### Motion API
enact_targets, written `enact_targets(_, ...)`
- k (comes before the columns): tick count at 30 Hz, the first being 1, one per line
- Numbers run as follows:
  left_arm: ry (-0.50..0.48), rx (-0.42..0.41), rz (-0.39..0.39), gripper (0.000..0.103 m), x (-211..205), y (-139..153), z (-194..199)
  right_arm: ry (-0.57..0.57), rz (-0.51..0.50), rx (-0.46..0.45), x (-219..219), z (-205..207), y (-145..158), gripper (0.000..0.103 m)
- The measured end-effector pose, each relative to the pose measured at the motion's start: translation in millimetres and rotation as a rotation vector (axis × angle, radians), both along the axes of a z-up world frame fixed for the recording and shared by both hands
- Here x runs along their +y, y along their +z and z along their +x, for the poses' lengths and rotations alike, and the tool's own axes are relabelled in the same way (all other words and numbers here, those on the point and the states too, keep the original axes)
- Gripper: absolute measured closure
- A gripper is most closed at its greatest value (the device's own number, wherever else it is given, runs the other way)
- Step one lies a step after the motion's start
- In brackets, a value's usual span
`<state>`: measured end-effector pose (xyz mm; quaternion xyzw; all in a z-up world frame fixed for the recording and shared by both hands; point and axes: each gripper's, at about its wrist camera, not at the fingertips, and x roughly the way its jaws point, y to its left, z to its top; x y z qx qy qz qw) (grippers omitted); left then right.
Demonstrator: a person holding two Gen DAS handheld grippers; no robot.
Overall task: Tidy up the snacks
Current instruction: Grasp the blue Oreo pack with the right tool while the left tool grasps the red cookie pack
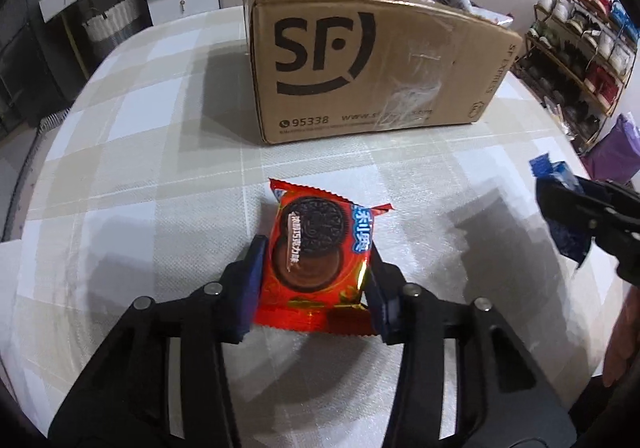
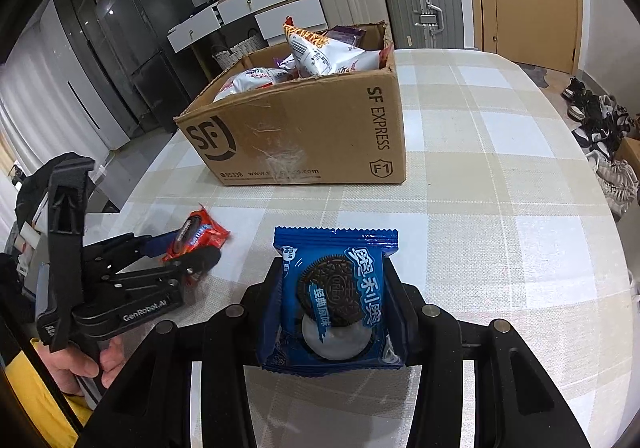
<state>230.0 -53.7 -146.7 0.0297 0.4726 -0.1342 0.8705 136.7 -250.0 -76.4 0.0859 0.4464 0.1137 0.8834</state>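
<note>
Crinkly red foil packet (image 1: 316,256), corrugated cardboard box (image 1: 360,59).

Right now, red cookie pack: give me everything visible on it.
The red pack is a glossy foil pouch with crimped, zigzag ends, printed with two dark sandwich cookies and a blue logo patch. It looks sealed and puffy, slightly creased. It sits between the left gripper fingers, whose pads press its two sides; the right wrist view shows it at the table surface. It lies in front of the cardboard box, apart from it.
</note>
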Motion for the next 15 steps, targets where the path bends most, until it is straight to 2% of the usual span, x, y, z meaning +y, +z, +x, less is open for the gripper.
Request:
enact_targets(4,0.002,0.0,-0.022,0.062,3,6,-8,-0.01,0.002,-0.005,-1,-1,1,0.058)
enact_targets(8,0.003,-0.041,-0.019,0.062,5,20,-25,-0.022,0.032,-0.008,-5,-5,4,0.058)
enact_targets(15,0.04,-0.119,-0.068,0.062,13,54,-70,-0.035,0.088,-0.061,-8,-25,23,0.058)
